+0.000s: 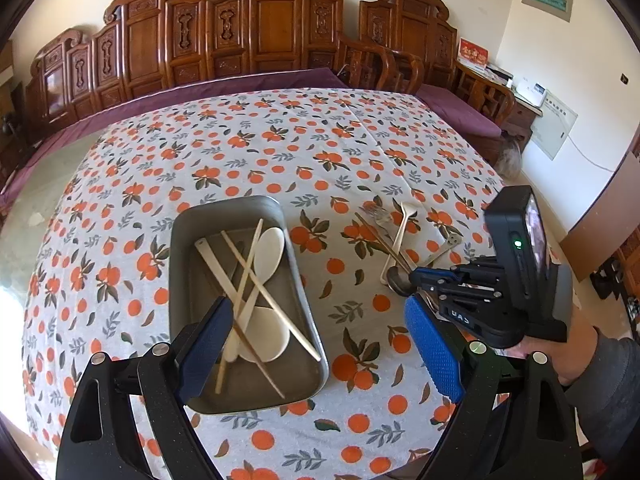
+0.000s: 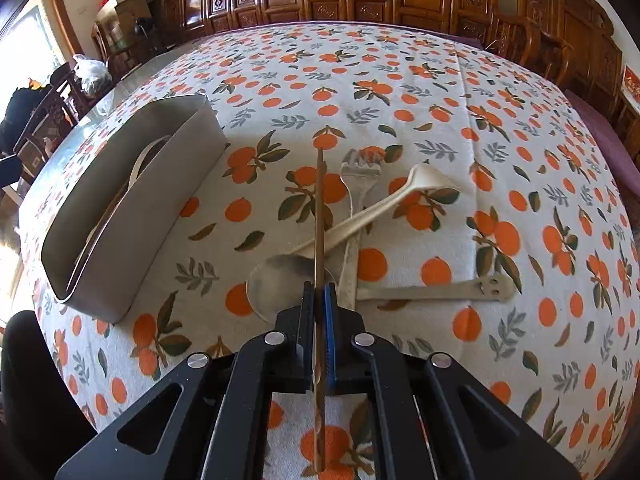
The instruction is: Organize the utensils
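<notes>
1. The right hand-held gripper is clamped tight on a thin brown chopstick, which runs straight out between its jaws.
2. That chopstick lies across a loose pile on the desk, just right of the grey metal tray.
3. In the pile: a cream spoon angled up to the right, a metal fork with tines pointing away, and a flat metal handle stretching right.
4. A metal spoon bowl sits right under the chopstick, nearest the tray.
5. The left hand-held gripper hangs over the tray's near end, jaws wide apart, nothing between them.
6. Inside the tray: pale chopsticks crossed over two cream spoons.
7. The orange-print tablecloth covers the desk around the tray.
</notes>
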The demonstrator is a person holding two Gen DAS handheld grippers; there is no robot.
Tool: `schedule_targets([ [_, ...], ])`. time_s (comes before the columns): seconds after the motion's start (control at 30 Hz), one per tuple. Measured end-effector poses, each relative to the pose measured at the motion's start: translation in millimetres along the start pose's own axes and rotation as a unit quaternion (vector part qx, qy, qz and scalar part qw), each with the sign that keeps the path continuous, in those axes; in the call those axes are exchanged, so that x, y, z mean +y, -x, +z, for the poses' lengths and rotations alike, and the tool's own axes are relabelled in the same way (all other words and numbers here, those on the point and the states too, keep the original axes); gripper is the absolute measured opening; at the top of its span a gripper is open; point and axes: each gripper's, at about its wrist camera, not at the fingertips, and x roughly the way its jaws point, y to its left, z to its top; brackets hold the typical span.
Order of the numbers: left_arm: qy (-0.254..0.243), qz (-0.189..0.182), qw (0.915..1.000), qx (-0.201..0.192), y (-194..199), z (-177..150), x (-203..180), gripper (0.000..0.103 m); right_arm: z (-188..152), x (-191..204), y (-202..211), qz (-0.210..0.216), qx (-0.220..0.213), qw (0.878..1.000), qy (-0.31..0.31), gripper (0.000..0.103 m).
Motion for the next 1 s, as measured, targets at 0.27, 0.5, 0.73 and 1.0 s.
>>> schedule_targets([
  [0.27,-0.021,-0.019,0.9996,0.003,-20.4,13.7,-22.3,0.084,-19.2,-35.1,35.1,0.014,-0.031,0.998,-0.043,0.006],
  [0.5,-0.042,-0.036,0.9982,0.022,-55.8,34.6,-47.9,0.076,-37.4,-79.8,43.6,-0.036,-0.037,0.997,-0.056,0.006],
  [0.73,-0.065,-0.055,0.9951,0.051,-103.9,55.2,-77.8,0.056,-54.3,-109.8,34.0,-0.064,-0.022,0.996,-0.062,0.006],
  [1.0,-0.097,-0.051,0.9904,0.084,-149.6,65.2,-102.9,0.03,-55.9,-115.3,33.5,-0.056,-0.029,0.996,-0.065,0.006],
])
